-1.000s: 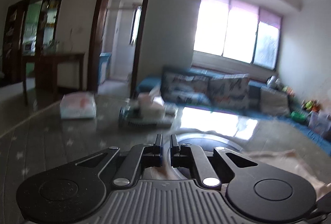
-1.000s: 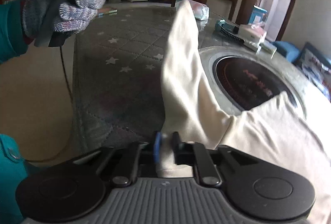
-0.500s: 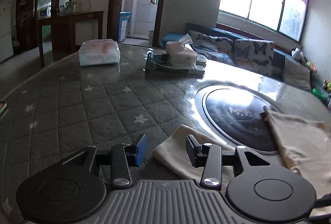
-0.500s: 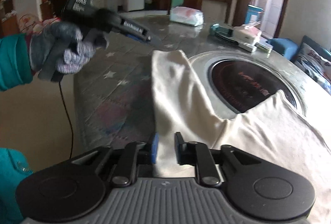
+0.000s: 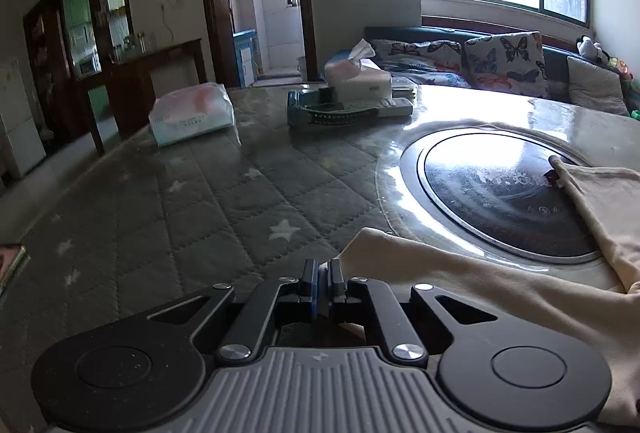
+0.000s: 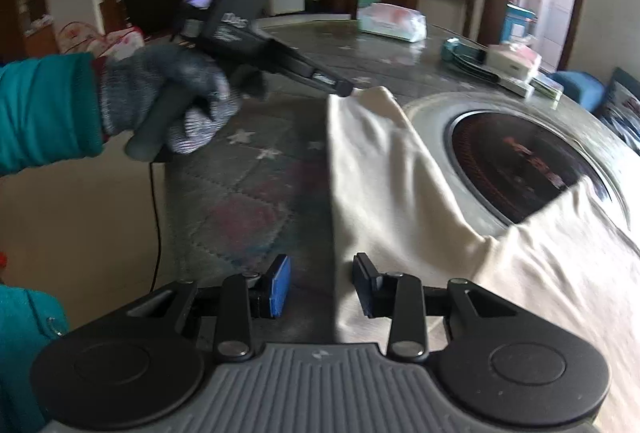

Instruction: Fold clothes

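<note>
A cream garment (image 6: 384, 185) lies on the quilted grey table cover, partly over the round black hob; it also shows in the left wrist view (image 5: 500, 297). My left gripper (image 5: 323, 269) is shut, its tips just left of the garment's near corner with no cloth between them. In the right wrist view the left gripper (image 6: 344, 87) touches the garment's far corner, held by a gloved hand (image 6: 176, 105). My right gripper (image 6: 322, 283) is open, its jaws either side of the garment's near edge.
The round hob (image 5: 504, 193) is set in the table (image 5: 200, 201). A tissue pack (image 5: 192, 113), a dark tray (image 5: 332, 111) and a tissue box (image 5: 356, 73) stand at the far side. A cable (image 6: 157, 217) hangs off the table's left edge.
My right gripper has opened and let go of the garment's edge. My left gripper let the sleeve down onto the table, opened, then shut empty beside the corner.
</note>
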### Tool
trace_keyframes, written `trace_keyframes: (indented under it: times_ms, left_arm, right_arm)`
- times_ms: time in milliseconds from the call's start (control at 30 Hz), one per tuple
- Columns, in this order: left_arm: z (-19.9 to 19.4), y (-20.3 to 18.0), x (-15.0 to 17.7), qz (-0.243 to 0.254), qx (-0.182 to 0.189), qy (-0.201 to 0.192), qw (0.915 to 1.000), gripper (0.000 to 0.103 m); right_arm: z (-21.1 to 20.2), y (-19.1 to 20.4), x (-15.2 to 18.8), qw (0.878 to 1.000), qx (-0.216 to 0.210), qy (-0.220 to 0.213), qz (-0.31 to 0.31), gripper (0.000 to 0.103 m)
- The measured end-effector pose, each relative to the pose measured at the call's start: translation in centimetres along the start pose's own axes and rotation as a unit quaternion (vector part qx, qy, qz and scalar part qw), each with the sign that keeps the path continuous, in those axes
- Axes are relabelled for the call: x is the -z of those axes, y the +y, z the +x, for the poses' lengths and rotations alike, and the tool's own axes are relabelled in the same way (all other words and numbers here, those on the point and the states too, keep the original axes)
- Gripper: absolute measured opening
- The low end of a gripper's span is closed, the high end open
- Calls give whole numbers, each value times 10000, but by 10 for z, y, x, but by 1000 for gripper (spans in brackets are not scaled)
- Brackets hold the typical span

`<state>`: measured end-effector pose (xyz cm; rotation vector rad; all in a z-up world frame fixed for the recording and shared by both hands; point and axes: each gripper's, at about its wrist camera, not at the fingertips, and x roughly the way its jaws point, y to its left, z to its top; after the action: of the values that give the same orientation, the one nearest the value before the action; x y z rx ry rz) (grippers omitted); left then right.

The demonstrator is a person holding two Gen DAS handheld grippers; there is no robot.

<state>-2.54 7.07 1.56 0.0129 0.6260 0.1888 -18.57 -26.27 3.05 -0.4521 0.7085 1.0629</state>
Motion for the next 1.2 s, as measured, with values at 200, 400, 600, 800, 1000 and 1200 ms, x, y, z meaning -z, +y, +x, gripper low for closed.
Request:
trace_keyframes:
  times_ms: [200,400,600,800,1000,1200]
  left_arm:
    - [-9,-1,-6,-16,33,-217,9998,5]
    - [-7,-1,-12,37,-57,-194,9998,6]
    - [-11,-1,-8,-16,-128,36,9999,9]
    - [-29,-44,-3,226,1012,74,9946,9]
    - [-46,-88,2,476,2159,116,9752,9]
    - [-47,-124,11,775,2721,205,9589,10]
  right_arm:
    - [-3,-19,-7,9982,353,-246,415,43]
    - [10,-18,-7,9988,-1,-66,488,46]
    - [2,2,-5,9991,-327,-186,179,46]
    - [-29,-9,-1,9984,16,-356,432,46]
    - [-54,-26,19,9952,535,-180,803,46]
    - [-63,-30,43,9925,743,20,966,46]
